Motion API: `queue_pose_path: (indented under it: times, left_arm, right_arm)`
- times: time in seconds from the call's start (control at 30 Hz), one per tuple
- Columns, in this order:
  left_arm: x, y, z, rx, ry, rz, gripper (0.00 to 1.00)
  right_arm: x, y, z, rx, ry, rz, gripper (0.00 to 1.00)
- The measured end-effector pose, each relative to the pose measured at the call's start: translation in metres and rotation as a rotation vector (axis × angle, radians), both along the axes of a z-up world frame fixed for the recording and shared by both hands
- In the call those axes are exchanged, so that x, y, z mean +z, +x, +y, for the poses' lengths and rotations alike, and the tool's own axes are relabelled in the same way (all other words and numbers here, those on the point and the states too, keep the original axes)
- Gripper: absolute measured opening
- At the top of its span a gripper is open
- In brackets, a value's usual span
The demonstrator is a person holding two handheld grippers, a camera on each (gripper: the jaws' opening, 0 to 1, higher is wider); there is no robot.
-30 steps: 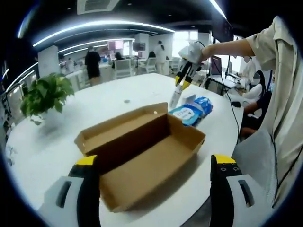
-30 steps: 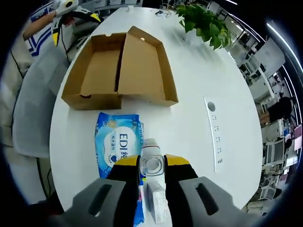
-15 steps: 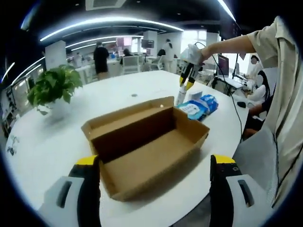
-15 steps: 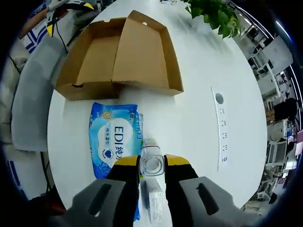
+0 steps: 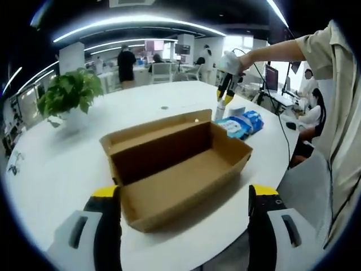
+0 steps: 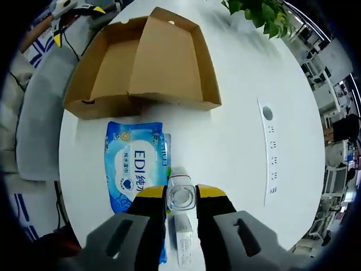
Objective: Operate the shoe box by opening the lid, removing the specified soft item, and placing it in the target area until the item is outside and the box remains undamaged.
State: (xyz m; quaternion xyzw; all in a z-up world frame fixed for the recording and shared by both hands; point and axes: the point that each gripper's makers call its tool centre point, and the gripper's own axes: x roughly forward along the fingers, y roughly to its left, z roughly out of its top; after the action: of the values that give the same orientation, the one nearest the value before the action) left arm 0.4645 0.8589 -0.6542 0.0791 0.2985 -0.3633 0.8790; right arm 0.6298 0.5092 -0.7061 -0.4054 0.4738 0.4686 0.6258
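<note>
The brown cardboard shoe box [image 5: 169, 186] lies on the white table with its lid [image 5: 152, 132] folded back, and nothing shows inside. My left gripper [image 5: 183, 223] hangs open in front of the box's near side. Beyond the box, a blue pack of wet wipes [image 5: 240, 125] lies flat on the table. In the right gripper view the pack [image 6: 135, 164] sits just left of my right gripper [image 6: 181, 195], which is shut on the top of a clear bottle [image 6: 180, 196]. The open box [image 6: 110, 73] lies past the pack.
A small white carton [image 6: 184, 243] lies under the right gripper. A power socket strip [image 6: 271, 152] is set in the table [image 6: 237, 101]. A potted plant [image 5: 67, 96] stands at the far left. A grey chair [image 6: 34, 130] and a person's sleeve [image 5: 333, 84] border the table edge.
Both cameras have drifted slightly, so the box looks a little nearer in each view. The right gripper keeps its hold on the bottle, and the left stays open.
</note>
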Motion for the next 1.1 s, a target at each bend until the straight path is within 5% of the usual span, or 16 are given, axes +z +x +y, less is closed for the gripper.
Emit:
queue_pose_path:
  times: [0.63, 0.83, 1.1]
  left_arm:
    - [-0.01, 0.013, 0.017, 0.08, 0.057, -0.01, 0.73]
    - [-0.017, 0.018, 0.023, 0.111, 0.085, -0.01, 0.62]
    - [-0.022, 0.025, 0.035, 0.169, 0.105, -0.003, 0.48]
  right_arm:
    - [0.012, 0.008, 0.004, 0.01, 0.022, -0.066, 0.24]
    - [0.026, 0.017, 0.014, -0.07, 0.081, -0.13, 0.25]
    - [0.031, 0.02, 0.033, -0.226, 0.167, -0.139, 0.27]
